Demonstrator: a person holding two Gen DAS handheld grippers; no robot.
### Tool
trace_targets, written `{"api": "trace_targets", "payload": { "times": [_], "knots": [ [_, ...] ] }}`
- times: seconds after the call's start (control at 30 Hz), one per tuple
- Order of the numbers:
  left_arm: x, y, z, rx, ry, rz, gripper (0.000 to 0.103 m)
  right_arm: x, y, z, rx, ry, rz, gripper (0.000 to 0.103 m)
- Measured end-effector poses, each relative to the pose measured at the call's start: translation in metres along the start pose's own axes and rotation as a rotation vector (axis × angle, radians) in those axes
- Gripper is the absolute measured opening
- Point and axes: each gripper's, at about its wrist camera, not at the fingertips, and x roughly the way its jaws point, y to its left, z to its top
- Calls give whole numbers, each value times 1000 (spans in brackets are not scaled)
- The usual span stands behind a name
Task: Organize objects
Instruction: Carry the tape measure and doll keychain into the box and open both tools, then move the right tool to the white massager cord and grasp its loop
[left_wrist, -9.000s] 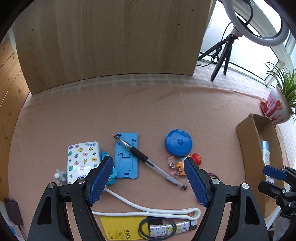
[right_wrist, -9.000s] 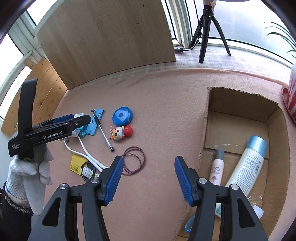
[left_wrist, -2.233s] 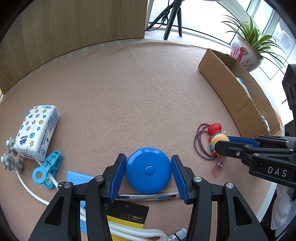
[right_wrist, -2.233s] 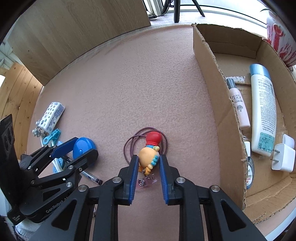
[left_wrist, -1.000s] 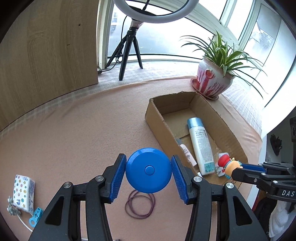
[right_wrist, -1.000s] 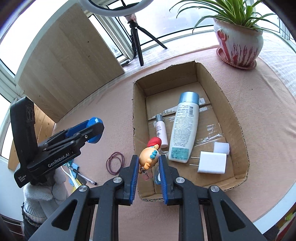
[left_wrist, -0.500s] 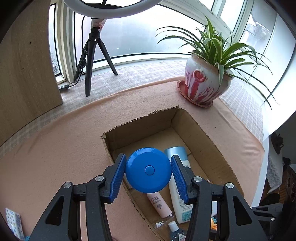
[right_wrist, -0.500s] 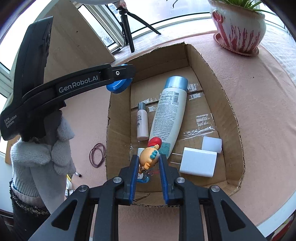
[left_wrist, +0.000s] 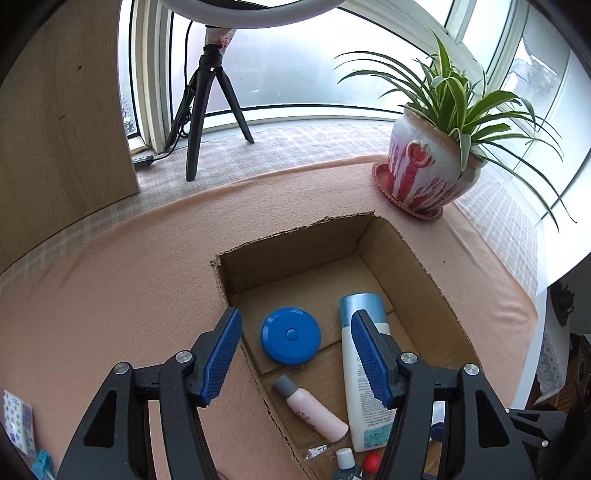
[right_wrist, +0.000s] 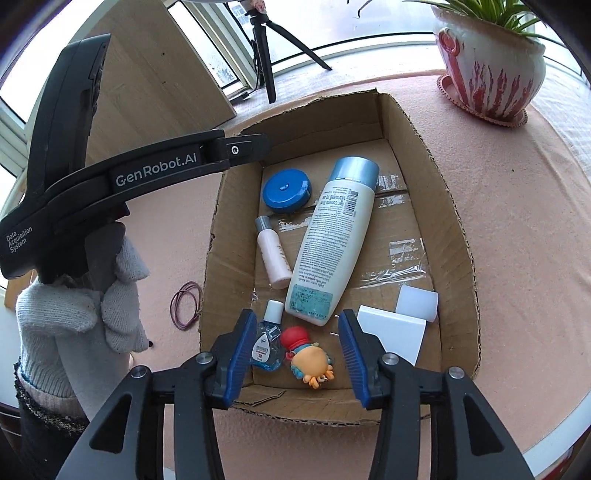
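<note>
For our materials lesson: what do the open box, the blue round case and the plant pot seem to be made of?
Box: brown corrugated cardboard, matte, with ragged torn edges.
Blue round case: likely smooth moulded plastic with a slight sheen.
Plant pot: probably glazed ceramic, glossy white with red pattern.

We count one cardboard box (right_wrist: 448, 206) and seven things inside it: one blue round case (right_wrist: 286, 189), one large white bottle (right_wrist: 332, 240) with a blue cap, one small pink bottle (right_wrist: 272, 254) with a grey cap, one small blue dropper bottle (right_wrist: 267, 341), one orange toy figure (right_wrist: 308, 358) with a red top, and two white blocks (right_wrist: 393, 332). Outside the box we see one loop of purple hair ties (right_wrist: 186, 304), one potted plant (right_wrist: 491, 66), one tripod (right_wrist: 264, 48), and two grippers (right_wrist: 293, 350), one of them held in one gloved hand (right_wrist: 79, 314).
</note>
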Motion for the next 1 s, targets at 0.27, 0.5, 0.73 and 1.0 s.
{"api": "trace_targets", "payload": {
  "times": [0.27,0.5,0.73,1.0],
  "knots": [
    [-47,38,-30,-71,-28,43,65,0,24,-3,-59,-6,45,42],
    [-105,106,-80,-196,-55,129,65,13,58,-8,-119,26,119,42],
    [-149,185,-146,-350,-41,247,65,21,97,-18,-186,14,86,55],
    [-181,265,-206,-494,-26,337,65,9,120,-22,-245,-110,-17,55]
  ]
}}
